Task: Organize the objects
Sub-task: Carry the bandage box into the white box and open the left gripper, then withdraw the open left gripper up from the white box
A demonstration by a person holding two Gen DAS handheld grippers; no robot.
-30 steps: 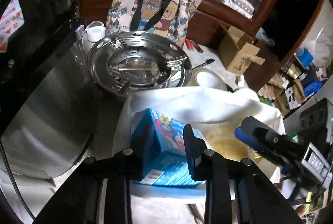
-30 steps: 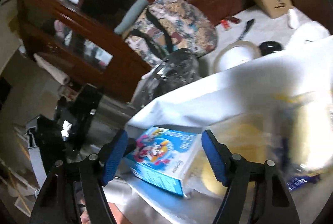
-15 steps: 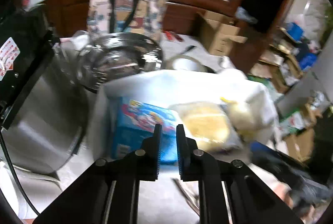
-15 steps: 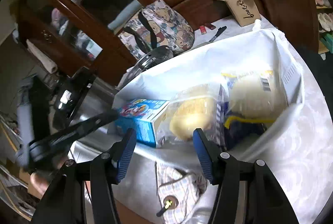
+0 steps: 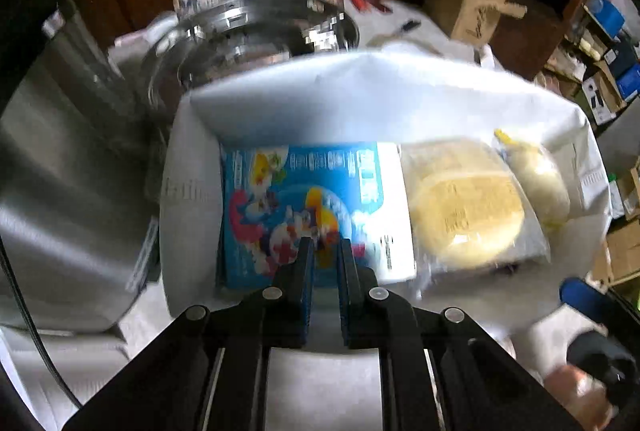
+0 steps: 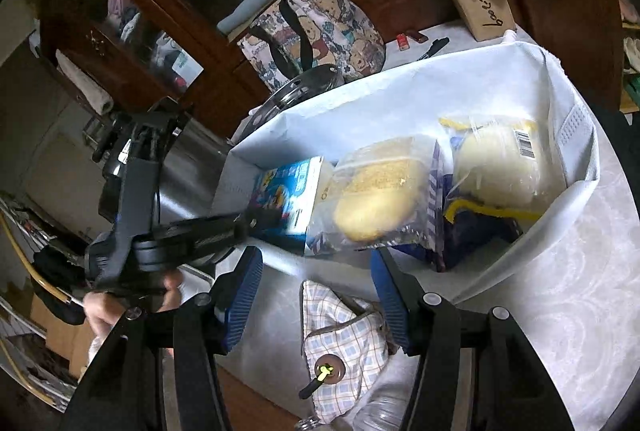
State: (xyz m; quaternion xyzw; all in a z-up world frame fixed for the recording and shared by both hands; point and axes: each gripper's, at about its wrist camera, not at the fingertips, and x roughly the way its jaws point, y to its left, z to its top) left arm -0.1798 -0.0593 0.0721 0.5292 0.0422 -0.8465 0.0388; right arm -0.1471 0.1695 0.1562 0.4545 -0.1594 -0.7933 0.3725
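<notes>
The white bin [image 5: 384, 103] now holds the blue box [image 5: 300, 207] at one end, with two bread bags beside it. Your left gripper [image 5: 325, 251] has pinched shut and dipped over that box, probably holding nothing, though it's blurry. Your right gripper [image 6: 316, 267] has narrowed but stays open and empty, so a pouch [image 6: 344, 343] outside the bin may go next.

A lived-in home — dark wooden cabinet [image 6: 192, 3] (clothes behind glass), cartoon tote [image 6: 320, 31], cardboard boxes [image 5: 476, 7].

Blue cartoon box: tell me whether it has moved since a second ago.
Yes. The blue cartoon box stood tilted a second ago; now it lies flat against the white bin's left wall.
</notes>
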